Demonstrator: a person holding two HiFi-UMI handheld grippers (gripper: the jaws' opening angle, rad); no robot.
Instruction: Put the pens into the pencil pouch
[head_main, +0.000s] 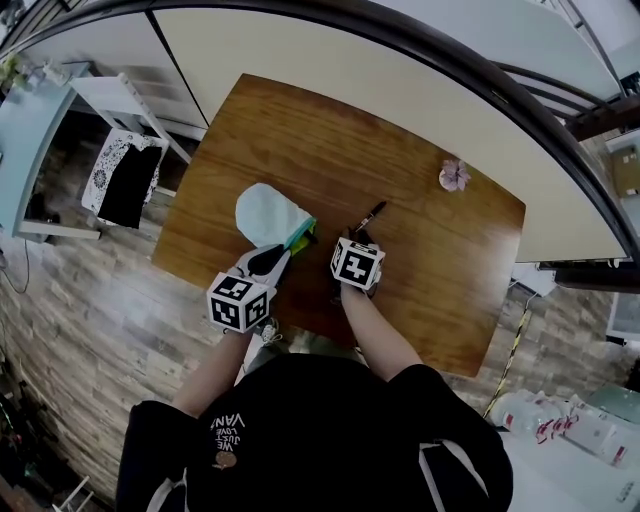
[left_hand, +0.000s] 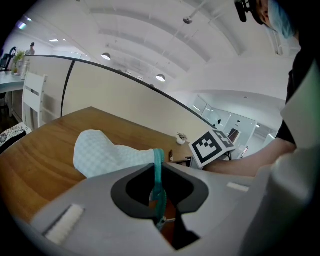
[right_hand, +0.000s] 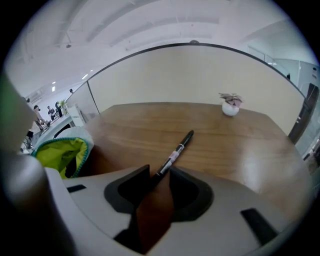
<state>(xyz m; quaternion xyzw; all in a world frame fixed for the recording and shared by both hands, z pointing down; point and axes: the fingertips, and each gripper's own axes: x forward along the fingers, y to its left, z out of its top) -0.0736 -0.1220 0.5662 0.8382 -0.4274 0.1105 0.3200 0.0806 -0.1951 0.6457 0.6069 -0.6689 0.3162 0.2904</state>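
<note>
Black pen (right_hand: 176, 150) lies on the desk (right_hand: 240, 145), its long axis running away from the right gripper (right_hand: 158, 171), whose open jaws straddle its near end. The left gripper (left_hand: 160, 205) clamps the zip edge of the pouch (left_hand: 105, 155).

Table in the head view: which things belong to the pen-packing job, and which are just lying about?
Job: pen; pencil pouch; left hand-held gripper, clamped on the pouch's zip edge; right hand-held gripper, open around the pen's end.
Lying about: small potted plant; white chair.
</note>
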